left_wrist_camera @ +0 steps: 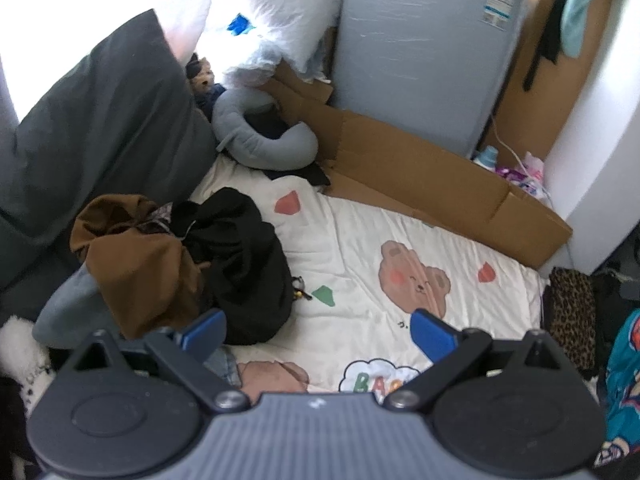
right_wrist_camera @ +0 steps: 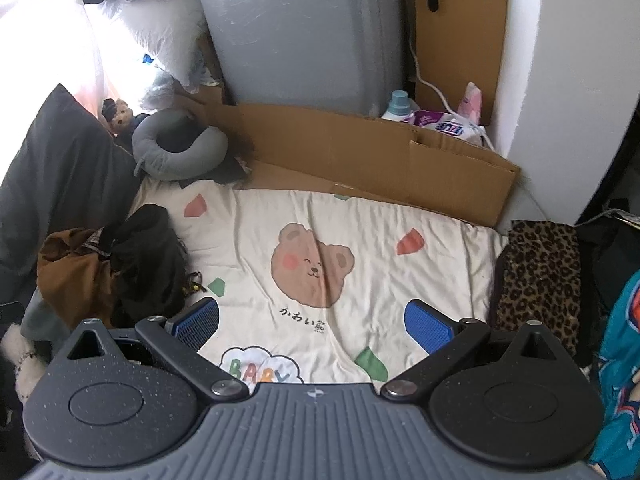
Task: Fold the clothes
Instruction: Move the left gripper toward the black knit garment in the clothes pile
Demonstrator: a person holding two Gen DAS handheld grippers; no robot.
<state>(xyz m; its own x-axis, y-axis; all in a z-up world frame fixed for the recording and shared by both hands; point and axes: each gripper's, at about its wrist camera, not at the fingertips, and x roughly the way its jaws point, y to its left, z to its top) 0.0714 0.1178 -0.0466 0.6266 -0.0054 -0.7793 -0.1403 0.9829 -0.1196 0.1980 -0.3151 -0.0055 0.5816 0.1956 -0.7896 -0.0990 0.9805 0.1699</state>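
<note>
You are holding both the left gripper point(left_wrist_camera: 318, 334) and right gripper point(right_wrist_camera: 312, 326) wide open, gripping nothing, hovering over the bear-print blanket point(right_wrist_camera: 360, 232); crumpled black and brown clothes point(left_wrist_camera: 200, 264) are lying at its left edge.

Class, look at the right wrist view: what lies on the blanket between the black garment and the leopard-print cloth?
Only bare bear-print blanket separates the black garment from the leopard-print cloth; no clothing lies there, as the right wrist view shows.

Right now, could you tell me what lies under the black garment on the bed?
The black garment rests on the bear-print blanket, overlapping a brown garment. Anything beneath the pile is covered.
</note>
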